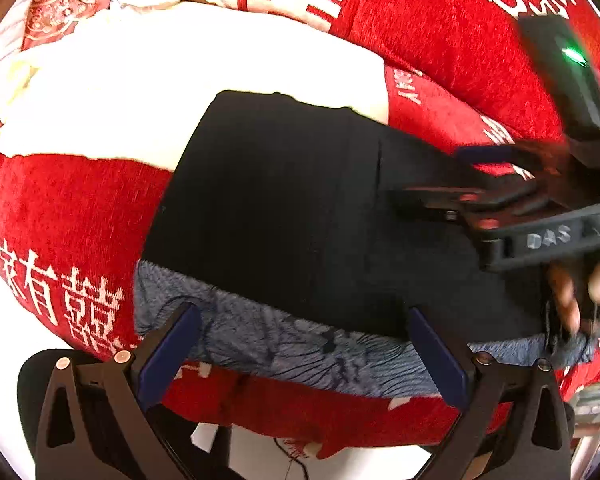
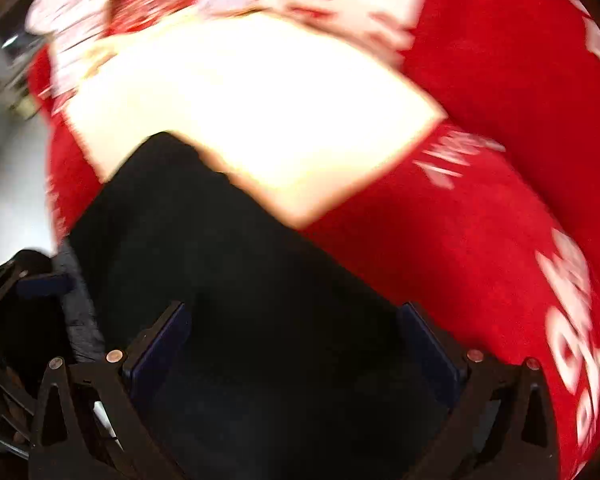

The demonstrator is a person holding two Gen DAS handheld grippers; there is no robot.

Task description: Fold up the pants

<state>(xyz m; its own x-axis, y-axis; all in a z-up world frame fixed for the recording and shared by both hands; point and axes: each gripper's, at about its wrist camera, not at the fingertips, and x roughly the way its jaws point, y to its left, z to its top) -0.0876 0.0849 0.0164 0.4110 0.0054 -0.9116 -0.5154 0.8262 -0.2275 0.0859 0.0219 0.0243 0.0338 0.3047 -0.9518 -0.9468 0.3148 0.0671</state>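
Although the black pants point(image 1: 284, 208) already lie as a compact rectangle on the red cover point(image 1: 60, 216), with a blue-grey patterned cloth point(image 1: 268, 340) showing along their near edge, I judge the fold mostly done, perhaps one more fold or smoothing left. Their far edge overlaps a white cloth point(image 1: 172, 80). The left gripper point(image 1: 300, 344) hangs spread at the near edge, pinching nothing. The right gripper point(image 2: 292, 340) is spread above the pants, holding nothing.
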